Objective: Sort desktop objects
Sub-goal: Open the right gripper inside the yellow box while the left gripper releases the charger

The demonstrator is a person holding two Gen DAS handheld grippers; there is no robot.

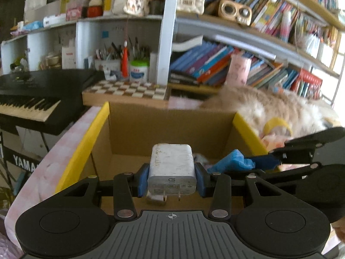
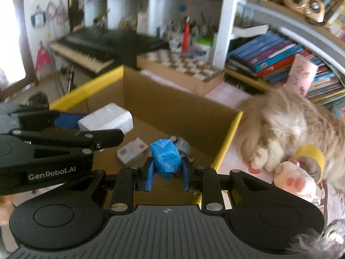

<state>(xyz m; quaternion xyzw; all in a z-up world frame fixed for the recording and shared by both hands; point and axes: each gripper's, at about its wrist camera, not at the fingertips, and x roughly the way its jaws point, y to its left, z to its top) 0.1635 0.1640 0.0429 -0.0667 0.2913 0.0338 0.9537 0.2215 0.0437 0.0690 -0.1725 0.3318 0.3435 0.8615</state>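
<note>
My left gripper (image 1: 171,176) is shut on a white plug-in charger (image 1: 171,168), prongs toward the camera, held over the open cardboard box (image 1: 168,127) with yellow flaps. In the right wrist view that left gripper (image 2: 71,127) comes in from the left with the charger (image 2: 107,118). My right gripper (image 2: 166,172) is shut on a crumpled blue packet (image 2: 165,156), also above the box (image 2: 172,105). The left wrist view shows the packet (image 1: 231,161) at the right. A small white card box (image 2: 132,150) and a little grey item (image 2: 182,144) lie on the box floor.
A fluffy cat (image 2: 297,125) lies right beside the box, with a yellow tape roll (image 2: 310,155) and a pink plush toy (image 2: 295,181) next to it. A chessboard (image 1: 127,90), a keyboard piano (image 1: 28,103) and crowded bookshelves (image 1: 215,64) stand behind.
</note>
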